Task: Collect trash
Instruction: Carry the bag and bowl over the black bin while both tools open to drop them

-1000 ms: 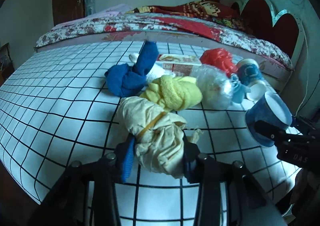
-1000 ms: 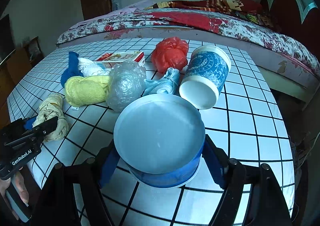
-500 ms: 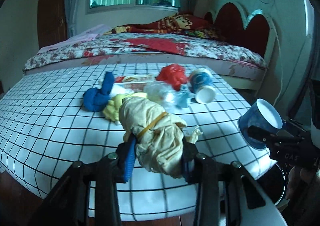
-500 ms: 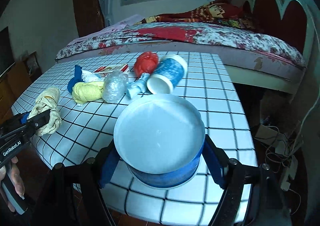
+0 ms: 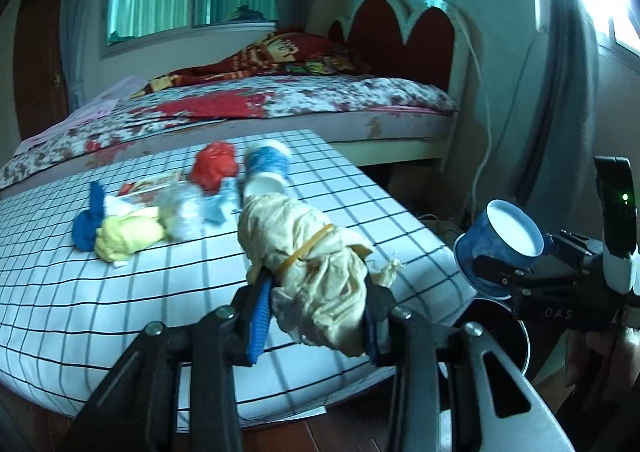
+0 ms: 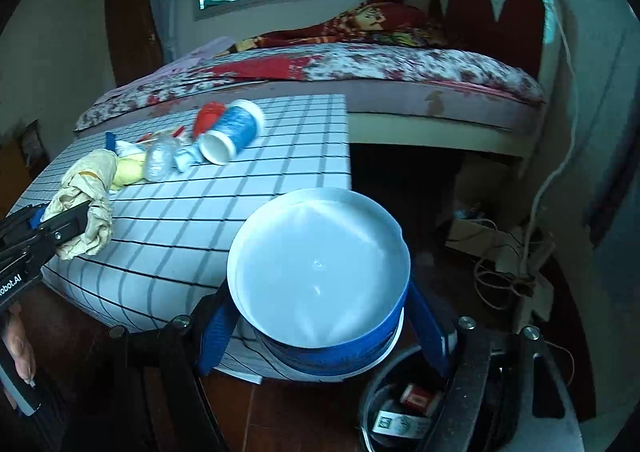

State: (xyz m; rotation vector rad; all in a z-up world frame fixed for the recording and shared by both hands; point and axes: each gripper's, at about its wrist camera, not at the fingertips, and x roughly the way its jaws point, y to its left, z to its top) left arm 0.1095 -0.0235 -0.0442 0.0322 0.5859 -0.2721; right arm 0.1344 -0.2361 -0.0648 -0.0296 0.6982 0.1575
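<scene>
My left gripper [image 5: 316, 316] is shut on a beige crumpled bag [image 5: 308, 252] tied with a rubber band, held above the table's near edge; the bag also shows in the right wrist view [image 6: 86, 203]. My right gripper [image 6: 320, 328] is shut on a blue paper cup [image 6: 320, 276] with a white inside, held past the table's right corner, above a black trash bin [image 6: 404, 412]. In the left wrist view the cup [image 5: 500, 244] sits to the right over the bin [image 5: 504, 332].
On the grid-patterned table [image 5: 120, 284] lie a blue cloth [image 5: 90, 228], yellow wad [image 5: 128, 236], clear plastic wad [image 5: 186, 215], red bag [image 5: 214, 167], another blue cup [image 5: 266, 167] and a carton [image 5: 150, 185]. The bin holds small boxes [image 6: 404, 408]. A bed [image 5: 280, 99] stands behind; cables [image 6: 508, 264] lie on the floor.
Both grippers have pulled back and swung right from the table with their loads. The cup now hangs over the bin beside the table.
</scene>
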